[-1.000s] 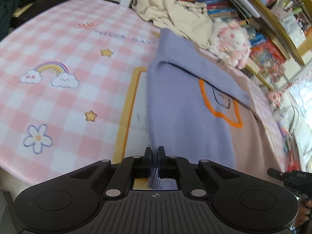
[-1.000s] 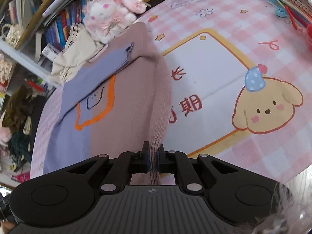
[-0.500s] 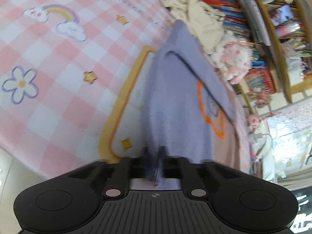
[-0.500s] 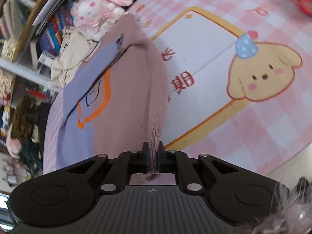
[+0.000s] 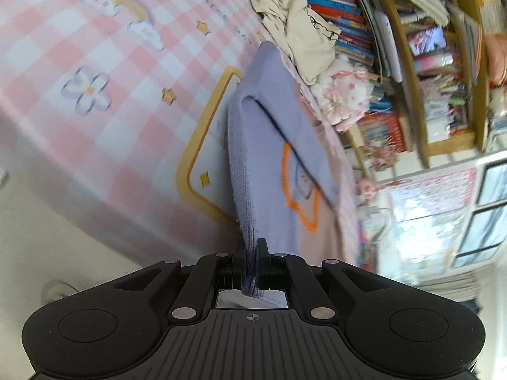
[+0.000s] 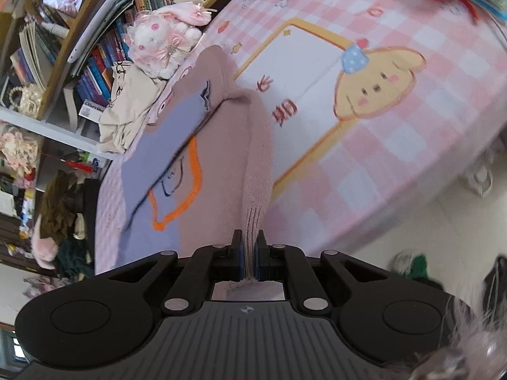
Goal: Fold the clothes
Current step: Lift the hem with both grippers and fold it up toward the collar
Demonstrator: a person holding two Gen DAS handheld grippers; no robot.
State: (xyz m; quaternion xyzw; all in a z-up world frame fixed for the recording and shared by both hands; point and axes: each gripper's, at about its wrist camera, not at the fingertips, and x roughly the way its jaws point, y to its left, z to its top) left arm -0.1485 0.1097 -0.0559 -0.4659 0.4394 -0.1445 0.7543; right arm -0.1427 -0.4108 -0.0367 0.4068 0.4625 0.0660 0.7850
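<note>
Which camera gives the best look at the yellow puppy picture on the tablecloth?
The right wrist view: the yellow puppy picture shows whole there, face and blue hat, right of the sweater. The left wrist view shows none of it, only the rainbow and flower prints on the other side.

Both tongs, left tongs and right tongs, are matte black plastic: ribbed bodies, round recesses, silver screws, small crosshair marks.
</note>
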